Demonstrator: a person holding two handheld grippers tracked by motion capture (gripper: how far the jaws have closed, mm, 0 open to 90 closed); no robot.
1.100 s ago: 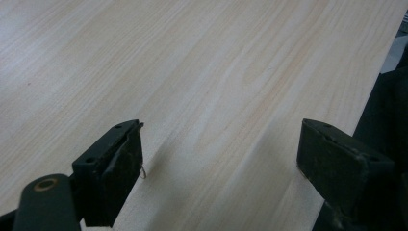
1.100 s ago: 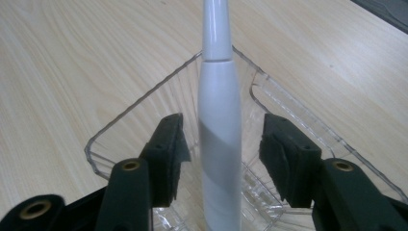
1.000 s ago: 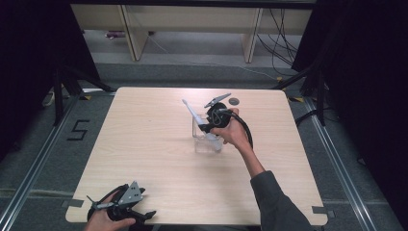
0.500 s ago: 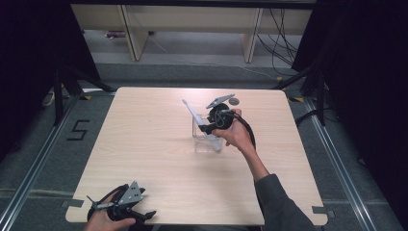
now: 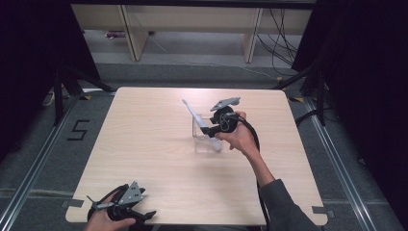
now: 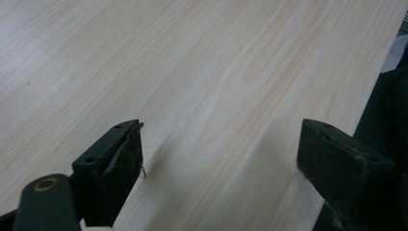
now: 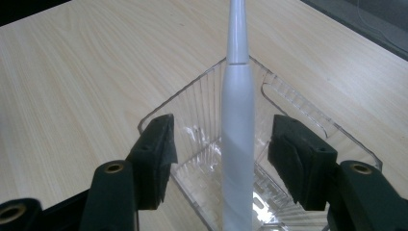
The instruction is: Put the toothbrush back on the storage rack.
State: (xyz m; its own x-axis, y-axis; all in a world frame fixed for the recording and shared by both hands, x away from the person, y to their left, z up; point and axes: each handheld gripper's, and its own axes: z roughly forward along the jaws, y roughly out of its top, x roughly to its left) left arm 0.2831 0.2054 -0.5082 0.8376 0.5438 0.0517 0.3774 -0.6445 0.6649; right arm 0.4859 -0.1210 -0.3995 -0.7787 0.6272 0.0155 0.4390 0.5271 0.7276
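Note:
A white toothbrush (image 5: 196, 117) leans up and to the left out of a clear plastic box (image 5: 206, 142) at the middle of the table. My right gripper (image 5: 209, 130) is at the box's right side, open. In the right gripper view the toothbrush handle (image 7: 238, 125) stands between the two jaws, with a gap on each side, over the ribbed clear box (image 7: 195, 94). My left gripper (image 5: 146, 214) rests low at the table's front left corner, open; the left gripper view has bare wood between its fingertips (image 6: 120, 159).
The light wooden table (image 5: 144, 144) ends close to the left gripper at its front edge. Dark floor with metal rails surrounds it. Shelving and cables stand beyond the far edge.
The right hand and gripper have shifted very slightly to the right at the box. The toothbrush leans as before. The left gripper has not moved.

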